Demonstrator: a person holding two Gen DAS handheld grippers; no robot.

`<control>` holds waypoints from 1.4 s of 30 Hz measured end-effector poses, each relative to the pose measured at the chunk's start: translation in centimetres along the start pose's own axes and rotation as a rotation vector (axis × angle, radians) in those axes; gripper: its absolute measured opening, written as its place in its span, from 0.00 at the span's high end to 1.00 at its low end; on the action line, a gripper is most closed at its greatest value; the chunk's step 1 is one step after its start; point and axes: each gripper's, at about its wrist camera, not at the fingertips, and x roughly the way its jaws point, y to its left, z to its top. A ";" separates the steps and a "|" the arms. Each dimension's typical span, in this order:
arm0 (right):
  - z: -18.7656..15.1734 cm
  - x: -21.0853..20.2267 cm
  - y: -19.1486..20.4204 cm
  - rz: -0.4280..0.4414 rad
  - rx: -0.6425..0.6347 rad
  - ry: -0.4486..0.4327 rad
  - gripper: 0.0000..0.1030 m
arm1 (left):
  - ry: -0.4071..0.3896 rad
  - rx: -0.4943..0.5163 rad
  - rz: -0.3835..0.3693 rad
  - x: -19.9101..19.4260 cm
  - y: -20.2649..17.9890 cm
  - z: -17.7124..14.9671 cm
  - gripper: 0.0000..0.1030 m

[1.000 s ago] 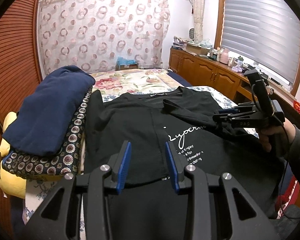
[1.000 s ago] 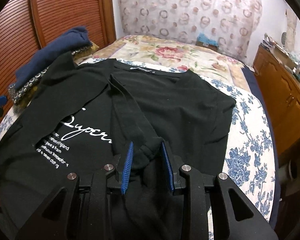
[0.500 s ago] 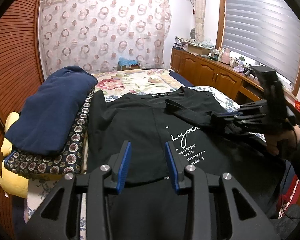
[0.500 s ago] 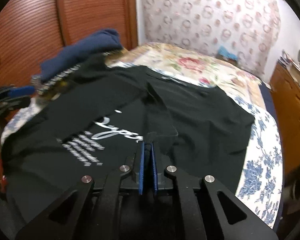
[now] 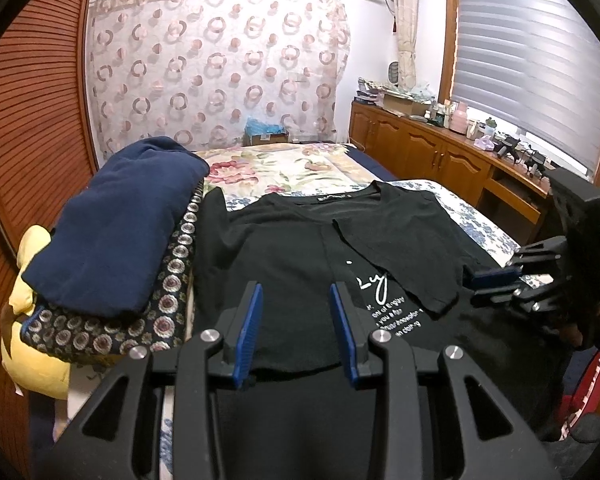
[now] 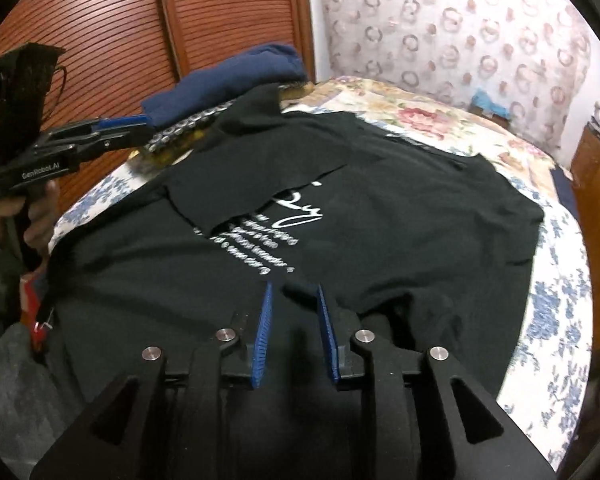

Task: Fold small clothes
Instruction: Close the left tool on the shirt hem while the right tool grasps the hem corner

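A black T-shirt (image 5: 292, 256) with white print lies flat on the bed, collar at the far end. One sleeve (image 5: 396, 264) is folded inward over the chest, and covers part of the print. The shirt also shows in the right wrist view (image 6: 380, 216) with that folded sleeve (image 6: 244, 188). My left gripper (image 5: 296, 312) is open and empty, low over the shirt's near hem. My right gripper (image 6: 292, 312) is open and empty over the shirt's lower right part. It appears at the right edge of the left wrist view (image 5: 496, 284).
A folded navy garment (image 5: 116, 224) lies on a patterned cushion (image 5: 156, 308) and a yellow pillow (image 5: 40, 360) at the bed's left side. A floral bedspread (image 5: 300, 168) covers the bed. Wooden cabinets (image 5: 432, 160) with clutter stand on the right, a slatted wooden door (image 6: 220, 16) on the left.
My right gripper was shut on the sleeve, laid it across the chest, then opened and drew back toward the lower right. My left gripper stayed open and moved little.
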 end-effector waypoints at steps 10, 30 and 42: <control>2.1 -0.2 -8.0 -0.202 0.061 -0.002 0.65 | 0.068 0.081 0.029 3.3 2.3 4.3 0.68; 4.0 5.0 -18.8 -0.250 0.146 0.029 0.65 | 0.320 0.126 0.165 16.4 5.8 9.1 0.68; 4.2 5.4 -19.4 -0.243 0.132 0.034 0.65 | 0.326 0.197 0.160 18.2 6.1 9.6 0.90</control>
